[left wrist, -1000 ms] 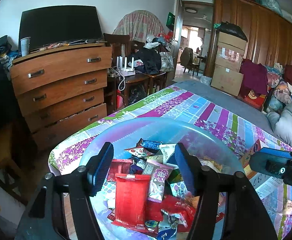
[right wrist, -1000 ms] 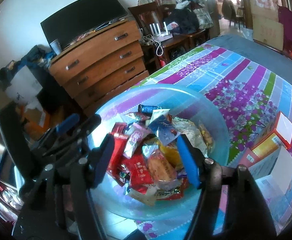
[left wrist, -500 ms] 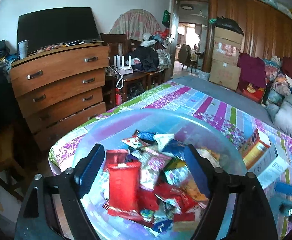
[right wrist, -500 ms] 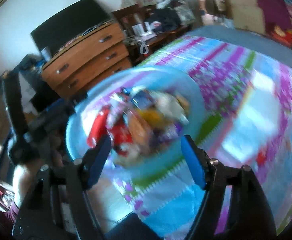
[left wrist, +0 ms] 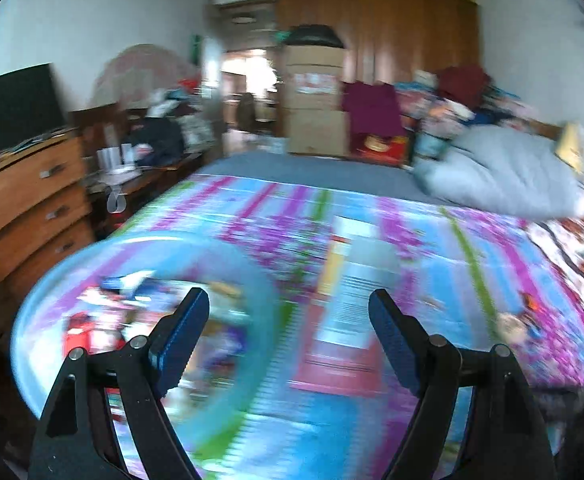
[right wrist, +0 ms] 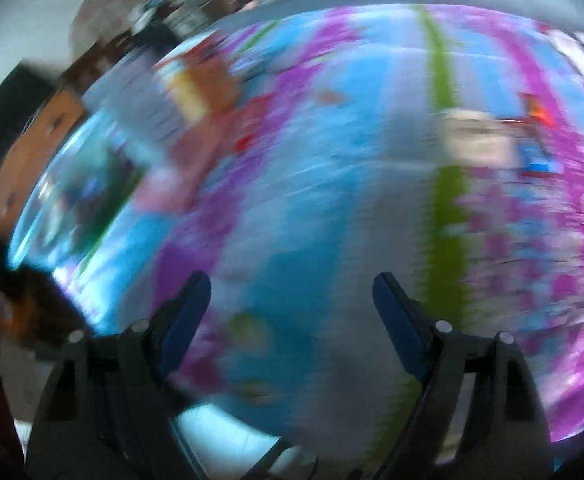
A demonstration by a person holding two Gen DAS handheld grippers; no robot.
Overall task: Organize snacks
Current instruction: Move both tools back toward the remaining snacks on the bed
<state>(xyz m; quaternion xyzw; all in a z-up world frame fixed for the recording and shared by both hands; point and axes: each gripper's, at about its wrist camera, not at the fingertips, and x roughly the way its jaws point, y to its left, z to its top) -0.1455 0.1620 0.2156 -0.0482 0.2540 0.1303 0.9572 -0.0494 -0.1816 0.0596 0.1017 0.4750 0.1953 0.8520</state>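
Both views are motion-blurred. A clear blue plastic bowl [left wrist: 52,292] holding several wrapped snacks [left wrist: 92,320] sits on the striped bedspread at the lower left of the left wrist view. My left gripper [left wrist: 288,332] is open and empty, above the bedspread just right of the bowl. A flat snack box [left wrist: 352,292] lies between its fingers, further off. In the right wrist view the bowl [right wrist: 52,200] is at the far left and the boxes [right wrist: 200,84] are at the upper left. My right gripper [right wrist: 292,312] is open and empty over the bare bedspread.
The bed has a purple, blue and green striped spread [left wrist: 472,264] with a grey duvet [left wrist: 500,176] at its far right. A wooden dresser [left wrist: 20,200] stands left of the bed, and cardboard boxes [left wrist: 316,112] and a wardrobe stand behind. A small packet [right wrist: 476,140] lies on the spread.
Both grippers have swung to the right, away from the bowl. The bowl has slid to the left edge of each view and the bedspread now fills the middle. Both stay open.
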